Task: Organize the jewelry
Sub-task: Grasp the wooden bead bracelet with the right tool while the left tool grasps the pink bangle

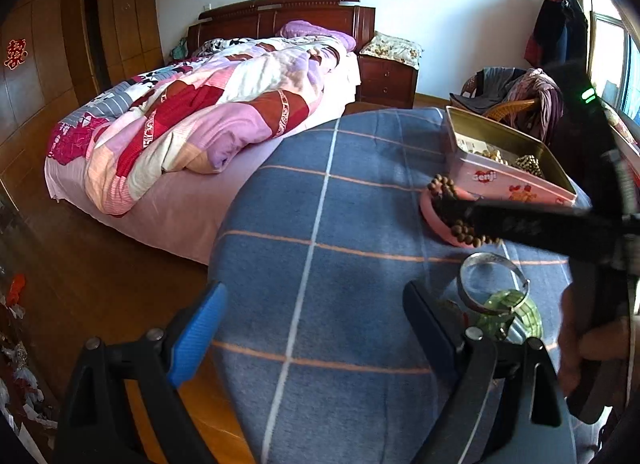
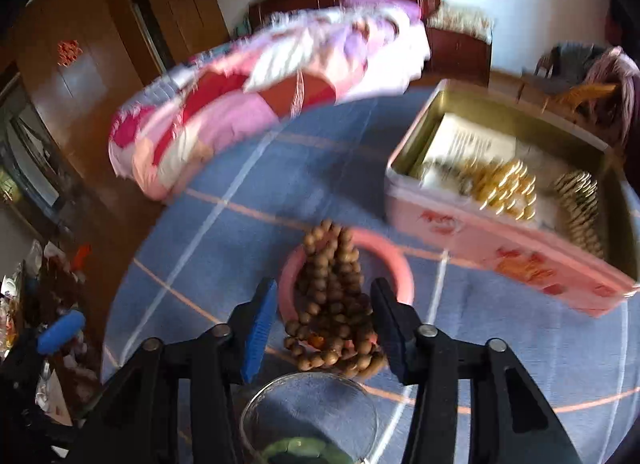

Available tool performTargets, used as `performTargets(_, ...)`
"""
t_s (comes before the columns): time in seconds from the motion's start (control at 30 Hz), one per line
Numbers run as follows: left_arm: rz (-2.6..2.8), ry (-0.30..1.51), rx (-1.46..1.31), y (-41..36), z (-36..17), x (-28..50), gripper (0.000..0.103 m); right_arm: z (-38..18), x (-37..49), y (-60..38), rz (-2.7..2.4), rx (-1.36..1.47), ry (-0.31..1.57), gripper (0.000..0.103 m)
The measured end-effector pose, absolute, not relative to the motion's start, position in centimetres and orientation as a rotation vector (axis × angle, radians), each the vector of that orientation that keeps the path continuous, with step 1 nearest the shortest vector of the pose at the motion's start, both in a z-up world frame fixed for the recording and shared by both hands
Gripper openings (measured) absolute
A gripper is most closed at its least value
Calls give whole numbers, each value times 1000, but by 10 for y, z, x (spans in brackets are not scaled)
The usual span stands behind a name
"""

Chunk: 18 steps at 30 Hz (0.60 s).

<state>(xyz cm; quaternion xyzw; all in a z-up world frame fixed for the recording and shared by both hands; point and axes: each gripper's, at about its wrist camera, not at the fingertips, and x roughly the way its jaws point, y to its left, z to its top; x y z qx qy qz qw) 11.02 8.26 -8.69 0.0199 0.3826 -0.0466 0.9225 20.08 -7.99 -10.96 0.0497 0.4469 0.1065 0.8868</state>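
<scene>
Right tool [image 2: 324,328] spread, fingers straddling the wooden bead strand [image 2: 334,304], not yet pinching. Left tool [image 1: 316,328] spread, empty. Strand heaped across pink bangle [image 2: 390,254] on the blue-cloth table [image 2: 224,224], near the open tin [image 2: 480,236]. Judgement: beads light, hard, slippery, limp as a string; take a bunched section mid-heap, or loops will slide out

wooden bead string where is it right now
The wooden bead string lies on the pink bangle, between the right gripper fingers, left of the pink tin.
</scene>
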Motion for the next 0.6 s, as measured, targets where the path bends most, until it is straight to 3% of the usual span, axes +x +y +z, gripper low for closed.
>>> performTargets(0.17,-99,786,27,83,-87,121,91,-115,201,-90,260,156,948,23)
performTargets(0.5,-207,816,16,55,-83,159,90,-54,141,-145,207,290,735,22)
performTargets(0.6,-271,850,49,30,-88,175,79,-50,124,-159,151,281,706,22)
